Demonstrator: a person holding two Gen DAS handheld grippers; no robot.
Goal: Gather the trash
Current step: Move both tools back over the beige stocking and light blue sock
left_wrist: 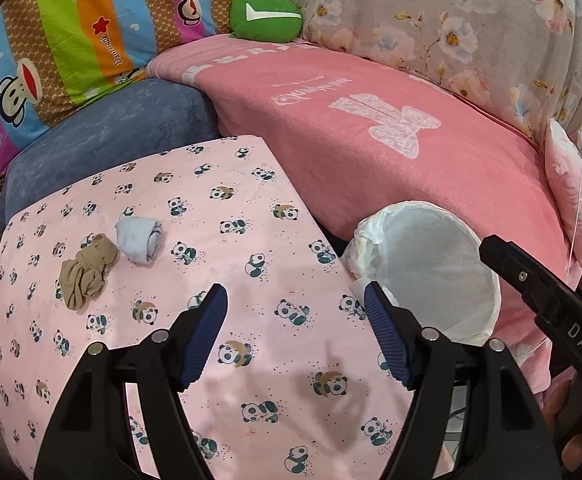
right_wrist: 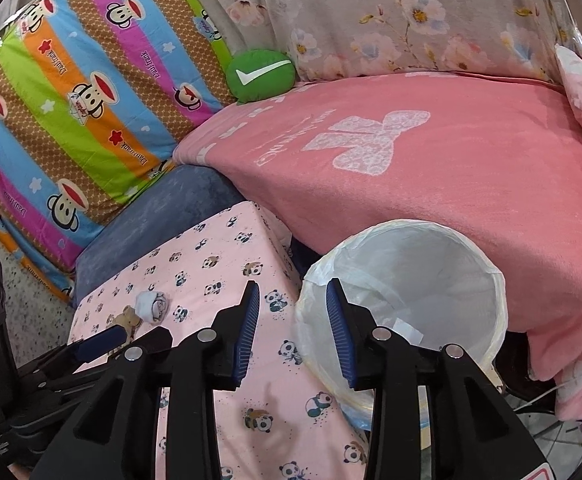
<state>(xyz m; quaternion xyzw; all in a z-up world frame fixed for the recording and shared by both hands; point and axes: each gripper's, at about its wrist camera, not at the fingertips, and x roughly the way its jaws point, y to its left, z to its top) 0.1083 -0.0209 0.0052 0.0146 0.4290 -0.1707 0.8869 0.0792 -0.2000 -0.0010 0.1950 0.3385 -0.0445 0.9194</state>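
Note:
On the pink panda-print sheet [left_wrist: 251, 208] lie a crumpled tan stocking [left_wrist: 85, 276] and a rolled pale blue cloth [left_wrist: 141, 240], side by side at the left. My left gripper [left_wrist: 295, 292] hovers open over bare sheet to their right, with nothing between its blue pads. A white-lined trash bin [left_wrist: 431, 276] stands off the sheet's right edge. In the right wrist view my right gripper [right_wrist: 293, 286] is open and empty, above the sheet's edge beside the bin [right_wrist: 411, 280]. The rolled cloth [right_wrist: 153, 304] and stocking [right_wrist: 129, 316] sit far left there, near the left gripper's finger [right_wrist: 103, 340].
A pink blanket [left_wrist: 411, 152] covers the bed behind the bin. A blue cushion [left_wrist: 111, 140], a striped monkey-print cushion [left_wrist: 51, 40], a green check-mark cushion [left_wrist: 267, 16] and floral bedding [left_wrist: 451, 20] ring the back. A pink pillow [left_wrist: 571, 192] lies at the right.

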